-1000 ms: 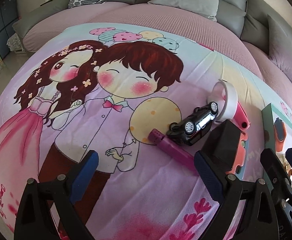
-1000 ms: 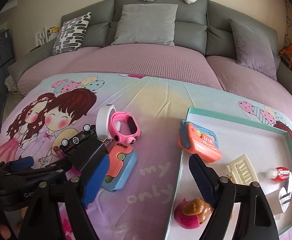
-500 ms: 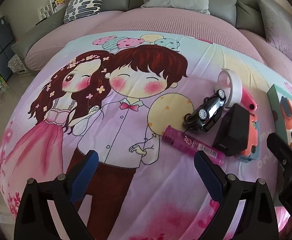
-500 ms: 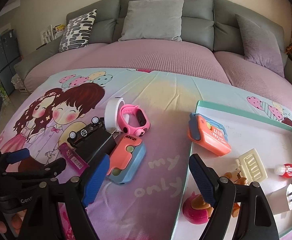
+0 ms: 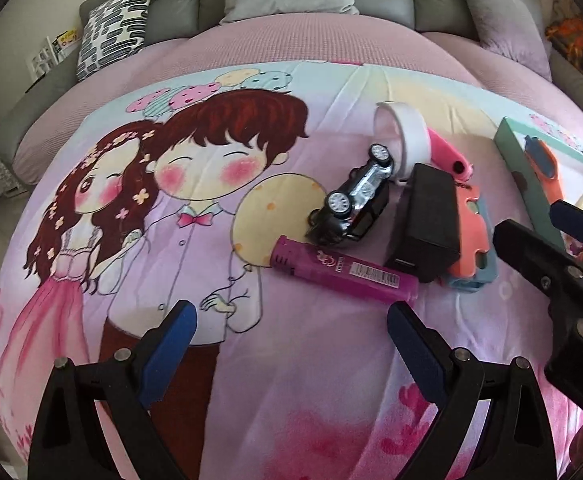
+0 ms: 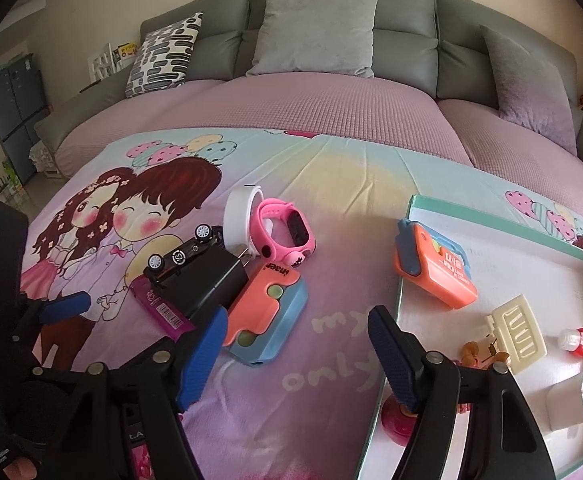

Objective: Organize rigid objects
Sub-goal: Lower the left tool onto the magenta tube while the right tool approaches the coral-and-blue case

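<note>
Fig.: both grippers hover over the pile beside the tray (image 6: pixel 405 264); nothing grasped.

Your left gripper (image 5: pixel 291 344) is spread wide & empty. Your right gripper (image 6: pixel 297 354) is closing w/ nothing btwn its jaws. Left of the tray: black charger (image 6: pixel 207 280) lies on the orange-blue case (image 6: pixel 269 320), toy car (image 5: pixel 355 196) & purple lighter (image 5: pixel 343 274) further left. An orange case (image 6: pixel 435 266) sits on the tray's rim.

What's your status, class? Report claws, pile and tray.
Left claw open, empty. Right claw closing, nothing between. Black charger in pile, outside tray.
</note>
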`<state>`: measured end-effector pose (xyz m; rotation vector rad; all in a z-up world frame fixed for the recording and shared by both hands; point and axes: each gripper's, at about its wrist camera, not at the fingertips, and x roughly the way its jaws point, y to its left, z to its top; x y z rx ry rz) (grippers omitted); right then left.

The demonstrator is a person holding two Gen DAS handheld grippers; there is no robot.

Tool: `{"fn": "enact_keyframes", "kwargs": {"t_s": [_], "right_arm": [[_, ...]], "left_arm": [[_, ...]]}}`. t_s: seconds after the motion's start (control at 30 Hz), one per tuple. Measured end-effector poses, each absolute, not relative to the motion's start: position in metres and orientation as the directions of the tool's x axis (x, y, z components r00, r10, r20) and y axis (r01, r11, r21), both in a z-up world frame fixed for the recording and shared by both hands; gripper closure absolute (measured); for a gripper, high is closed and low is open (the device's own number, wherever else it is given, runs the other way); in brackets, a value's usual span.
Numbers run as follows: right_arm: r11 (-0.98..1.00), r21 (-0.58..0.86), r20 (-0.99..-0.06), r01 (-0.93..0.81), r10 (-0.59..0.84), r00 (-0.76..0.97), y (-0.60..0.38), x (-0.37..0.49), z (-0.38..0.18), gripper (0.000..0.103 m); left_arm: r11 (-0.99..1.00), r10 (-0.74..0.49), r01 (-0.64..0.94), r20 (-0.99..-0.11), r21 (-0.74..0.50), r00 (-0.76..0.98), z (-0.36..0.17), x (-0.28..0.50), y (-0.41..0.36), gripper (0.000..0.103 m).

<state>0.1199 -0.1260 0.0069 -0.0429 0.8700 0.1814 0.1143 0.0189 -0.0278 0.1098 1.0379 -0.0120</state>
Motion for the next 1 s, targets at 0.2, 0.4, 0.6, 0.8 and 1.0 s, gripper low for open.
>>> {"fn": "enact_keyframes", "kwargs": {"t_s": [0.2,0.4,0.6,0.8,1.0], "right_arm": [[0.985,0.049,-0.764,-0.168,0.146,0.629,-0.130,0.120,0.008,0.027],[0.985,0.069,-0.766,-0.160,0.155,0.624,-0.133,0.122,0.008,0.027],[0.985,0.069,-0.771,-0.156,0.152,0.619,-0.134,0.123,0.006,0.027],[0.985,0.066,-0.777,-0.158,0.150,0.611,-0.133,0.125,0.003,0.027],[0.985,0.064,-0.781,-0.160,0.149,0.607,-0.131,0.125,0.002,0.027]], "left_arm": [[0.990,-0.008,0.124,-0.838,0.072,0.546,-0.023,0.113,0.010,0.007],[0.986,-0.022,0.154,-0.849,0.070,0.528,-0.034,0.119,0.007,0.007],[0.982,-0.056,0.180,-0.838,0.051,0.544,-0.037,0.127,0.011,0.006],[0.980,-0.079,0.194,-0.830,0.036,0.552,-0.039,0.130,0.013,0.006],[0.980,-0.081,0.198,-0.828,0.037,0.555,-0.039,0.130,0.012,0.006]]}}
